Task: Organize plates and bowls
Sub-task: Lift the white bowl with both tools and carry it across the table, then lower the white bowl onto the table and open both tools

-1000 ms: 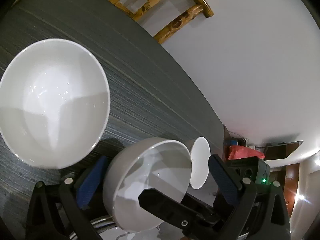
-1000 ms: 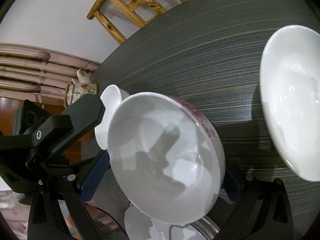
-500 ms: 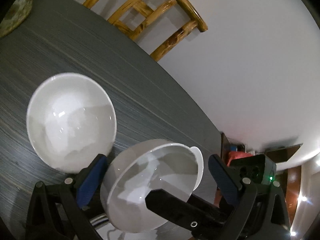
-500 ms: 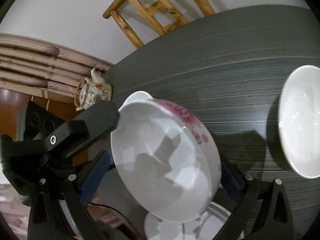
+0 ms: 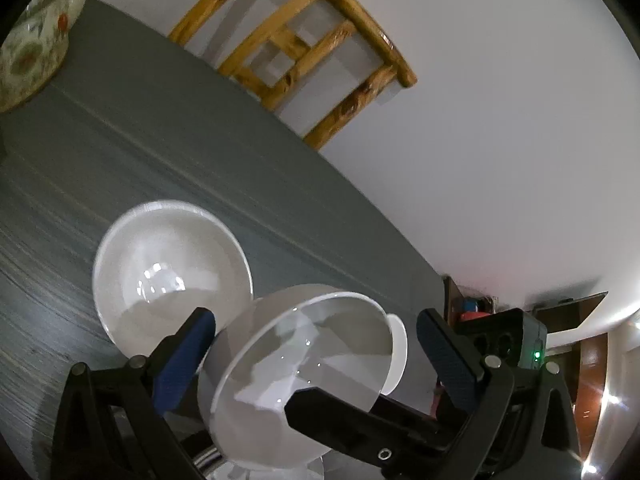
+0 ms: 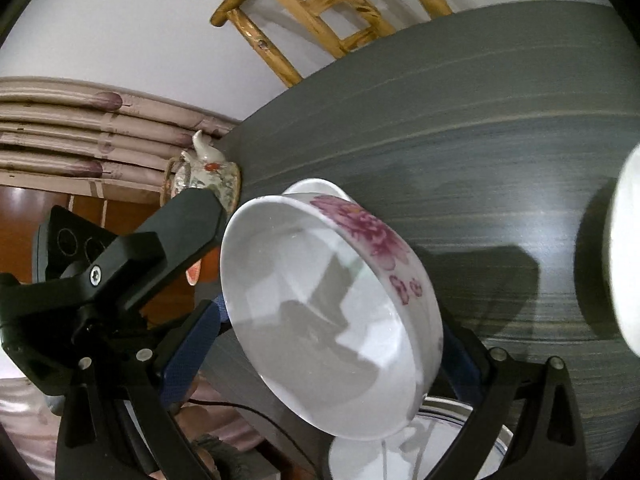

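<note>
The dark table (image 5: 120, 160) fills most of the view ahead of me, bare out to its far edge, where a wooden chair (image 5: 304, 40) stands by the wall. The flowered bowl (image 6: 320, 300) is up off the table, tipped on its side, and my right gripper (image 6: 332, 320) squeezes it. One of that gripper's pads is hidden behind the bowl. My left gripper (image 5: 316, 320) stands wide around the same bowl, with one pad touching it and the other apart. A plain white bowl (image 5: 168, 268) sits just ahead of it. Below my grippers a white dish (image 6: 400, 452) is cut off. A teapot (image 5: 28, 52) far off is half out of view.
</note>
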`<action>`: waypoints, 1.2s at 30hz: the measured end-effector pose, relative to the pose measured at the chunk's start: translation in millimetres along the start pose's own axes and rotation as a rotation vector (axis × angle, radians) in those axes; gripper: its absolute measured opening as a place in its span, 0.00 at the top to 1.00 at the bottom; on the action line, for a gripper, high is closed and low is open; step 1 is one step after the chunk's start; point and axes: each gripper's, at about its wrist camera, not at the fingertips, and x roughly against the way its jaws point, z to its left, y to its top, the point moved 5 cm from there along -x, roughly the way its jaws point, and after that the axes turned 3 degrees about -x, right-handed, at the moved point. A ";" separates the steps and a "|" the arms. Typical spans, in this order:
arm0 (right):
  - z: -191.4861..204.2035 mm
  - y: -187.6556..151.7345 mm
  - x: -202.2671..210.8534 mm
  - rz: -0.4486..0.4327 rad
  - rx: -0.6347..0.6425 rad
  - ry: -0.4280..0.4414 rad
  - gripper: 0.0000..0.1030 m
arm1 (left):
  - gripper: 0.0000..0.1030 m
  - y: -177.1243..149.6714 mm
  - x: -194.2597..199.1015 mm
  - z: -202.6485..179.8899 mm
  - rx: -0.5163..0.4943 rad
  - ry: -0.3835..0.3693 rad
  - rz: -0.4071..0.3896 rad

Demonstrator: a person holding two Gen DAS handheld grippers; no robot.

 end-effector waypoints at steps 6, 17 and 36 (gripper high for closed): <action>22.6 12.6 -20.2 0.043 0.007 0.017 0.02 | 0.01 23.2 18.3 17.9 0.028 0.015 -0.036; 28.3 16.9 -64.1 0.075 0.044 -0.067 0.02 | 0.01 33.1 9.6 70.0 0.115 -0.018 0.002; 39.1 10.4 -61.8 0.047 0.210 -0.173 0.05 | 0.01 31.3 8.9 86.2 0.054 -0.016 -0.041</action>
